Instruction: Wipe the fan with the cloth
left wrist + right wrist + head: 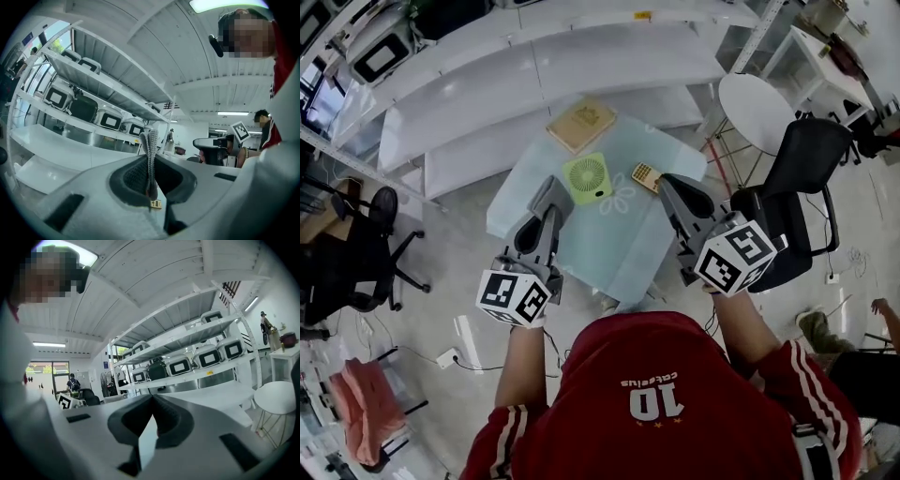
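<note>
Fan (588,177), small and green, sat toward the far side of the pale glass table (619,253), its round grille turned up to the head camera. A tan square (581,124) lay just beyond it at the table's far corner. A small yellow piece (645,176) with a grid pattern lay just to the fan's right, apart from it. Which of the two was the cloth could not be told.

Neither gripper touched any of these things. The left gripper (551,185) hung over the table's left part, its tip near the fan's left edge in the head view. Its own view showed the textured pads (152,150) pressed together with nothing between them. They pointed up at white shelves (108,91) lined with dark-fronted boxes.

The right gripper (667,181) hung over the table's right part, its tip just beside the yellow piece as seen from above. How high it stood over the glass could not be judged. In its own view the jaws met at the tip and held nothing.

A person in a red shirt (666,403) held both grippers. A black chair (802,187) stood right of the table, and a round white table (759,108) stood beyond the chair.
</note>
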